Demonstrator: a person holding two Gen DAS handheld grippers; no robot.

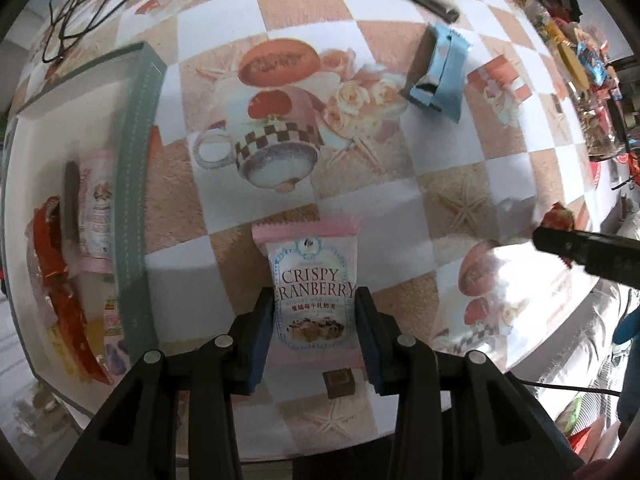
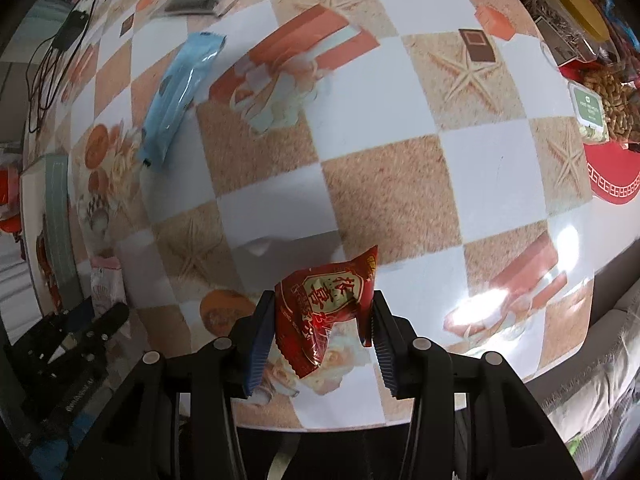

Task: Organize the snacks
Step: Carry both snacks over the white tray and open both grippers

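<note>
We see open tablecloth [image 2: 392, 184] mid-table; blue packet [image 2: 176, 92] blocks far-left, box rim [image 1: 138, 184] walls the left edge.

**Both grippers clamped**

The left black two-finger gripper [image 1: 314, 316] points forward over the table, its blue-padded jaws pressed against a packet's sides. The right black two-finger gripper [image 2: 323, 320] holds level, its jaws likewise closed on a packet.

Cranberry packet [image 1: 313, 288] between tool [image 1: 314, 312] fingers

Box [image 1: 140, 184] lies left of the cranberry packet [image 1: 312, 292]; wafer pack [image 1: 438, 68] beyond.
</note>
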